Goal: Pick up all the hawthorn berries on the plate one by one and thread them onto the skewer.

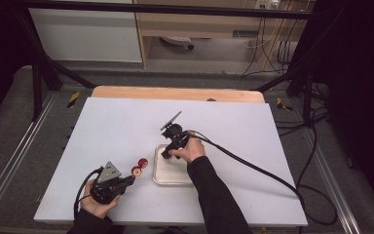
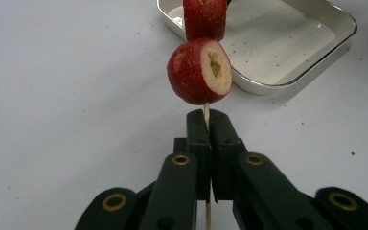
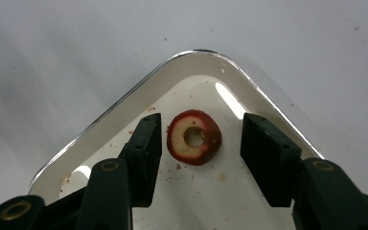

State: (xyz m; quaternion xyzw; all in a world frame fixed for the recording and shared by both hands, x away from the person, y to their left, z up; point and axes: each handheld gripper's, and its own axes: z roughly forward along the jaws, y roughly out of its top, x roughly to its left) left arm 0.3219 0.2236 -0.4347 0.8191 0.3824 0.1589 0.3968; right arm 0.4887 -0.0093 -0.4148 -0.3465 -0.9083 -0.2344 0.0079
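My left gripper (image 2: 207,122) is shut on a thin wooden skewer (image 2: 206,111) that points away over the white table. Two red cored fruits are threaded on it: a near one (image 2: 200,71) and a farther one (image 2: 204,19). The high view shows the same gripper (image 1: 130,179) at the lower left with the fruits (image 1: 140,166) just beyond its tips. My right gripper (image 3: 203,125) hangs open over the steel tray (image 3: 124,115). Between its jaws a red cored fruit (image 3: 211,139) lies on the tray floor, with a gap to each pad. In the high view the right gripper (image 1: 167,155) points down at the tray's far left corner.
The tray (image 1: 170,178) sits mid-table, right of the skewer tip, with crumbs on its floor. A white sheet (image 1: 126,122) covers the table, and a wooden edge (image 1: 175,92) shows at the back. The right gripper's cable (image 1: 253,168) trails off to the right.
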